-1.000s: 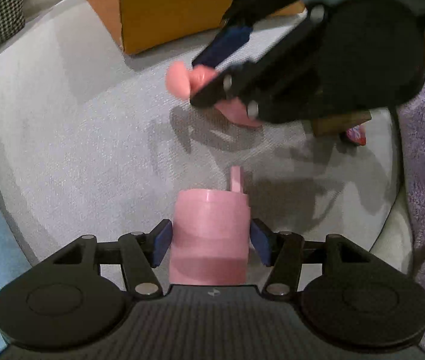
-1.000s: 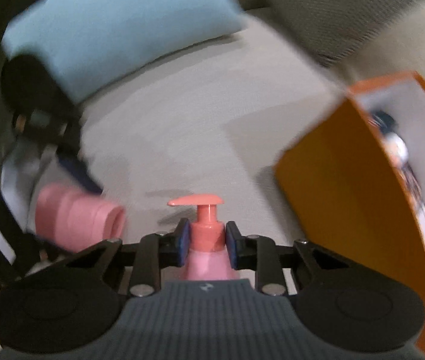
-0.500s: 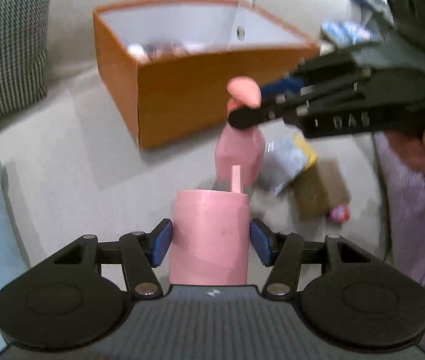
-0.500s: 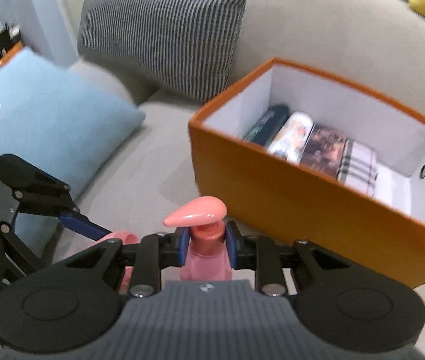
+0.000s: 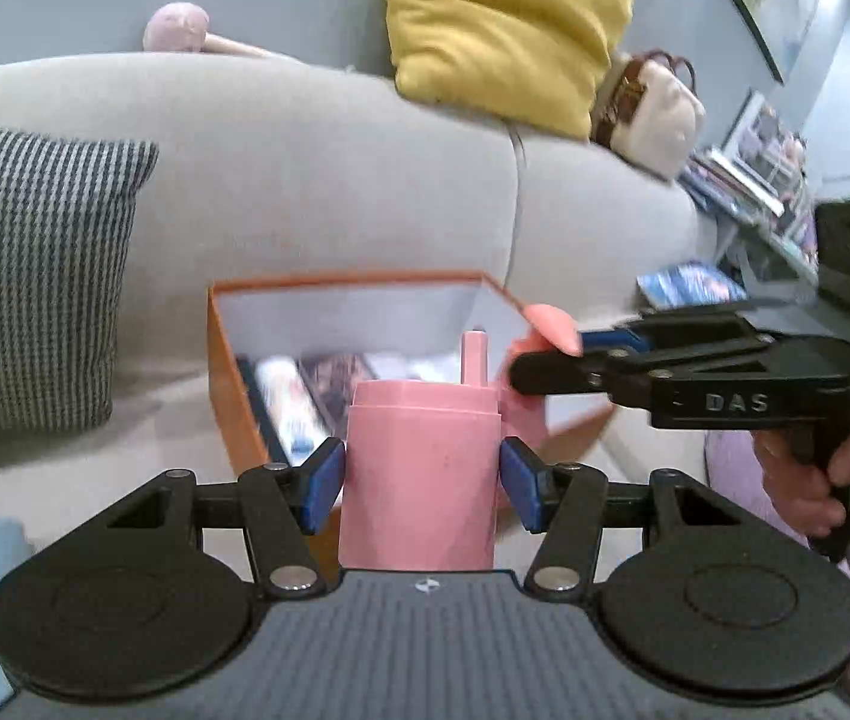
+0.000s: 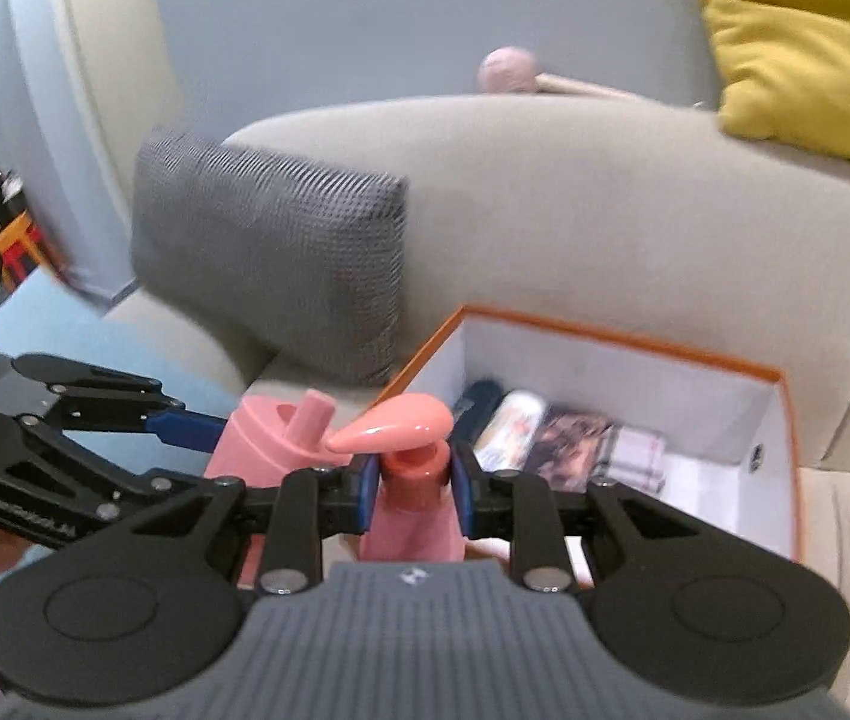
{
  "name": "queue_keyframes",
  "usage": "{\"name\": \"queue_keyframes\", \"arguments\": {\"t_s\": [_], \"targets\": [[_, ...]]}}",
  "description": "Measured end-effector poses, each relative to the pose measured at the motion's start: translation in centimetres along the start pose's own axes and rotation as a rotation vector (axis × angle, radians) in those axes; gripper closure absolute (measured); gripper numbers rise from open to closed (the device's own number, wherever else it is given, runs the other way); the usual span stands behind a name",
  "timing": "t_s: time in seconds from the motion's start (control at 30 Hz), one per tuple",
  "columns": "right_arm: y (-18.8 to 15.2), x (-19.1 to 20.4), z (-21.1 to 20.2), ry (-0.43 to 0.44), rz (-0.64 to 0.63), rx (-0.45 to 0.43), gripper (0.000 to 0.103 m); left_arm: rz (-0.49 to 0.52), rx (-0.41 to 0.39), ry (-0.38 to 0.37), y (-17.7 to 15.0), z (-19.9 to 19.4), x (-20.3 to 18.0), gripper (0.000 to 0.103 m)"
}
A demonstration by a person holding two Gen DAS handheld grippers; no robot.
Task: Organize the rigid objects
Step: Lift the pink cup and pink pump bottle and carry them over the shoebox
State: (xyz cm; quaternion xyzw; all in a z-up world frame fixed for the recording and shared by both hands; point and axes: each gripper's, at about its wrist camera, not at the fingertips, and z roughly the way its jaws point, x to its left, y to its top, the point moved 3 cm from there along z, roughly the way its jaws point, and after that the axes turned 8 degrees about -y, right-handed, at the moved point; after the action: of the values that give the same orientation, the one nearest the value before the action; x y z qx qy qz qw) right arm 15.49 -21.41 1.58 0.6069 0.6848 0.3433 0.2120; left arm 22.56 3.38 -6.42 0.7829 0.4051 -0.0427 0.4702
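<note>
My left gripper (image 5: 422,483) is shut on a pink cylindrical bottle with a short spout (image 5: 419,474), held upright in the air in front of the orange box (image 5: 227,396). My right gripper (image 6: 414,495) is shut on the neck of a pink pump bottle (image 6: 410,516) with a coral pump head, held beside the left one. The right gripper (image 5: 550,363) shows in the left wrist view to the right of my bottle. The left gripper (image 6: 197,429) and its pink bottle (image 6: 263,441) show in the right wrist view at left. The orange box (image 6: 784,420) holds several small items.
The box sits on a grey sofa (image 5: 335,180). A striped grey cushion (image 5: 29,276) leans at left, a yellow cushion (image 5: 508,30) and a small bag (image 5: 652,114) lie on the backrest. A light blue cushion (image 6: 95,342) lies at left. Magazines (image 5: 742,180) lie at far right.
Both grippers have lifted their pink bottles off the sofa seat and tilted up. The orange box now lies directly ahead and below, and its inside shows.
</note>
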Motion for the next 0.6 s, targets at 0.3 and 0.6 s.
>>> {"name": "queue_keyframes", "arguments": {"t_s": [0.3,0.6], "targets": [[1.5,-10.1,4.4,-0.108,0.162,0.090,0.077,-0.021,0.101,0.023,4.3,10.4,0.4,0.038],[0.4,-16.0,12.1,-0.144,0.076,0.183,0.077,-0.045,0.184,0.067,7.0,21.5,1.3,0.038]]}}
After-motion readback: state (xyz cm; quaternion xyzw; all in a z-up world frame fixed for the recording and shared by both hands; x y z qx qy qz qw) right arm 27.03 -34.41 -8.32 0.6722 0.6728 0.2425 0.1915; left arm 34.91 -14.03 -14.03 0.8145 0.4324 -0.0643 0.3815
